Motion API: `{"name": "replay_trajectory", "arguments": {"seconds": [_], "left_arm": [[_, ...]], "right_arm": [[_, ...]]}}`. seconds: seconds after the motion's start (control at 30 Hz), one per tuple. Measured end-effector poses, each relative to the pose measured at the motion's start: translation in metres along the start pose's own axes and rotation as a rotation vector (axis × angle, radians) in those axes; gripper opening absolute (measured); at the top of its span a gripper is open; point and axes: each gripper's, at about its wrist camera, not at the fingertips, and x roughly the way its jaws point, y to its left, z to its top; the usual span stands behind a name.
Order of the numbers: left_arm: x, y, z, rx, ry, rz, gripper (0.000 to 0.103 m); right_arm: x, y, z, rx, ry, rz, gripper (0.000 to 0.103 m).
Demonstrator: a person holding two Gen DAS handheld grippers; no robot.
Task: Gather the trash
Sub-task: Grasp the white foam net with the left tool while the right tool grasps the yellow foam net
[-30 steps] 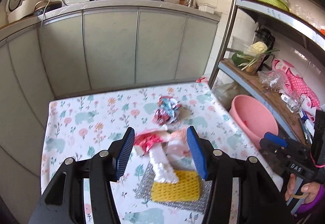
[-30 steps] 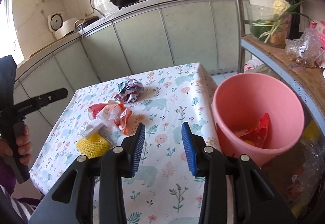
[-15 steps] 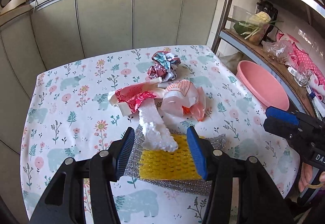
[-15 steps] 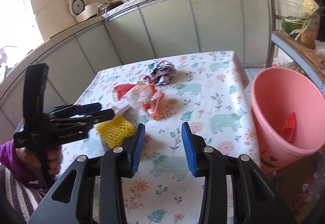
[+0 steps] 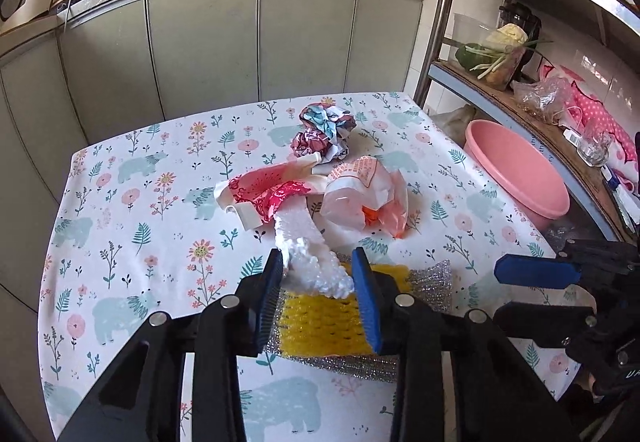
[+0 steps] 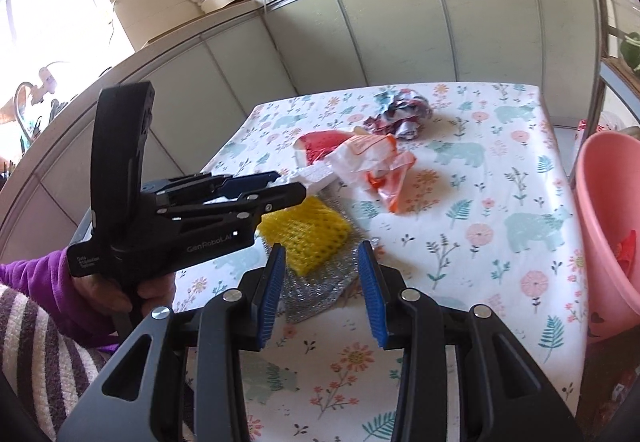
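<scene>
Your left black two-finger tool with blue ribbed pads (image 5: 318, 296) tilts down toward the surface, its jaws closing around a white foam strip (image 5: 308, 250) that lies between the pads. Your left hand (image 6: 120, 290), in a purple sleeve, grips its handle. Your right black tool with blue pads (image 6: 322, 292) hangs partly open, with nothing gripped.

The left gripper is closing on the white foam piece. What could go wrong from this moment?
1. The white foam strip lies on the yellow foam net, and the closing left gripper may catch both together.
2. The strip's far end touches the red patterned wrapper, so lifting might drag it along.
3. The pink basin sits beyond the table's edge; loose pieces could fall on the way.
</scene>
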Motion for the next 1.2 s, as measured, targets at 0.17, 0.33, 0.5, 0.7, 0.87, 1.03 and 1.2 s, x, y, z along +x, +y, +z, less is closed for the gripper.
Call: {"name": "replay_trajectory", "arguments": {"seconds": [0.17, 0.33, 0.5, 0.7, 0.87, 1.03, 1.2], "left_arm": [[-0.019, 0.008, 0.004, -0.014, -0.053, -0.027, 0.033], [-0.046, 0.021, 0.006, -0.043, -0.109, -0.050, 0.033], [-0.068, 0.037, -0.001, -0.073, -0.142, -0.044, 0.033], [-0.078, 0.058, -0.012, -0.123, -0.158, -0.028, 0.033], [-0.084, 0.071, -0.020, -0.144, -0.172, -0.021, 0.033], [-0.086, 0.081, -0.026, -0.166, -0.179, -0.024, 0.033], [-0.088, 0.086, -0.029, -0.176, -0.185, -0.029, 0.033]], "right_arm": [[0.012, 0.008, 0.001, -0.022, 0.048, 0.020, 0.038], [0.028, 0.014, 0.004, -0.032, 0.093, 0.026, 0.038], [0.043, 0.021, 0.006, -0.057, 0.134, -0.009, 0.038], [0.058, 0.023, 0.008, -0.079, 0.160, -0.082, 0.038], [0.068, 0.029, 0.008, -0.100, 0.161, -0.123, 0.038], [0.071, 0.028, 0.009, -0.093, 0.159, -0.145, 0.021], [0.065, 0.033, 0.008, -0.110, 0.143, -0.142, 0.013]]}}
